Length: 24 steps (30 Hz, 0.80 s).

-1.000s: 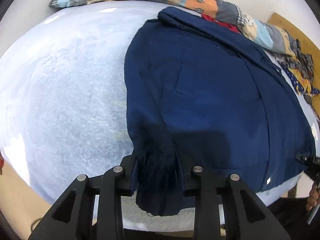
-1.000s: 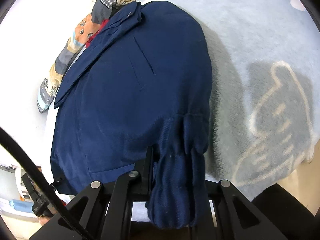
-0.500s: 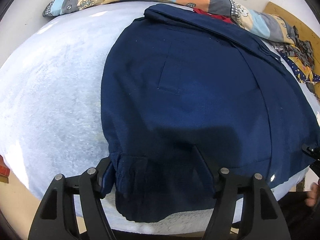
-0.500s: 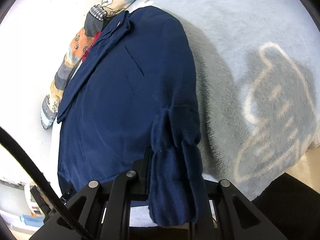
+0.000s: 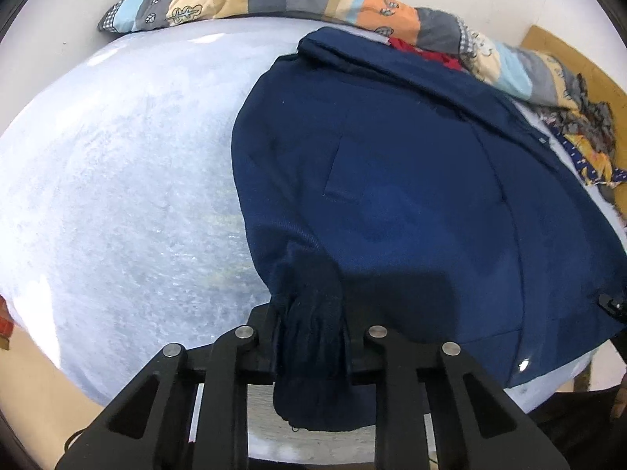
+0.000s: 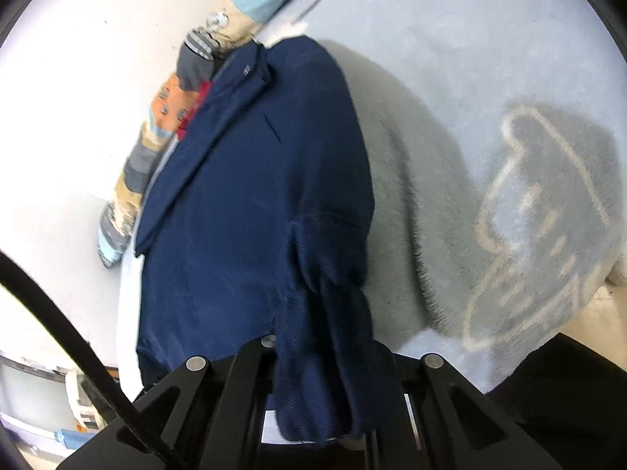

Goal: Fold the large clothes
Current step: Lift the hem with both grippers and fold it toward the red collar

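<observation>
A large navy blue jacket [image 5: 411,180] lies spread on a pale blue fleece blanket [image 5: 129,180], collar toward the far wall. My left gripper [image 5: 309,344] is shut on the jacket's ribbed hem at its near left corner; bunched cloth hangs between the fingers. In the right wrist view the same jacket [image 6: 254,196] runs away from me, and my right gripper [image 6: 325,356] is shut on the ribbed hem at the other near corner. The fingertips of both grippers are hidden by cloth.
A patchwork bolster [image 5: 274,0] lies along the far wall behind the collar, with a red cloth [image 5: 423,49] beside it. The blanket [image 6: 490,117] carries a grey cartoon print [image 6: 548,227]. A wooden edge [image 5: 568,62] shows at far right. A black cable [image 6: 58,313] crosses the right view.
My left gripper stood wide open around the hem half a second ago and has closed on it again. My right gripper has kept its hold and lifted, swinging the view left.
</observation>
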Tool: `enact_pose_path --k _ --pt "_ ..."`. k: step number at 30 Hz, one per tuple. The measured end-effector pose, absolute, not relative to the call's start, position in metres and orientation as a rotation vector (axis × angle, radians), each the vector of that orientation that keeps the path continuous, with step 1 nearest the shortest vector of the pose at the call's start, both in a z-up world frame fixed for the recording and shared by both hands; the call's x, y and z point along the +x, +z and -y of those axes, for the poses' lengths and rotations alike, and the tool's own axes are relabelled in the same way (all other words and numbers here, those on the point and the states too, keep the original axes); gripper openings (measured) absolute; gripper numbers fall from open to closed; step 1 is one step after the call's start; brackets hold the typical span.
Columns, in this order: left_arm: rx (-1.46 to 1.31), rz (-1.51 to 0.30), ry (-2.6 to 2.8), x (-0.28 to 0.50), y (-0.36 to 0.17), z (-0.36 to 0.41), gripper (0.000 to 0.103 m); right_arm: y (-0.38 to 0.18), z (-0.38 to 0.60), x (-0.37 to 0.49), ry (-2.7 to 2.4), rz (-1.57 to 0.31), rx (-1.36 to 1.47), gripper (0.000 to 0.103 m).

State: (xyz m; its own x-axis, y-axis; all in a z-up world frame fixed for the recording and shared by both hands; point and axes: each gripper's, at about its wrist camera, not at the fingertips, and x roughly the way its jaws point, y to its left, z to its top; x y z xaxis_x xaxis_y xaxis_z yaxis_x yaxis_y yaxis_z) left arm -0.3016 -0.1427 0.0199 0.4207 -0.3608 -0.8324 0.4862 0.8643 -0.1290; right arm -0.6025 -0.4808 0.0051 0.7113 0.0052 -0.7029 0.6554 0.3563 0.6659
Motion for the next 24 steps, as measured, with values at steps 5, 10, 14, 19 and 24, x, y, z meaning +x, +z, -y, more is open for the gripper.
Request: enact_pose_path --k 5,10,14,19,24 --pt "0.072 -0.926 -0.597 -0.315 0.043 0.135 0.02 0.023 0.474 -0.607 -0.43 -0.599 1.113 0.006" --pt "0.055 -0.884 -0.607 -0.327 0.051 0.13 0.02 0.046 0.466 -0.605 -0.397 -0.555 1.034 0.006" --pt "0.048 -0.86 -0.624 -0.337 0.058 0.122 0.02 0.056 0.458 -0.61 -0.379 -0.553 0.995 0.006" --pt "0.038 -0.857 -0.651 -0.355 0.064 0.113 0.02 0.063 0.446 -0.623 -0.345 -0.542 0.984 0.006" --pt "0.022 -0.843 -0.668 -0.371 0.072 0.095 0.02 0.068 0.437 -0.639 -0.32 -0.534 0.993 0.006"
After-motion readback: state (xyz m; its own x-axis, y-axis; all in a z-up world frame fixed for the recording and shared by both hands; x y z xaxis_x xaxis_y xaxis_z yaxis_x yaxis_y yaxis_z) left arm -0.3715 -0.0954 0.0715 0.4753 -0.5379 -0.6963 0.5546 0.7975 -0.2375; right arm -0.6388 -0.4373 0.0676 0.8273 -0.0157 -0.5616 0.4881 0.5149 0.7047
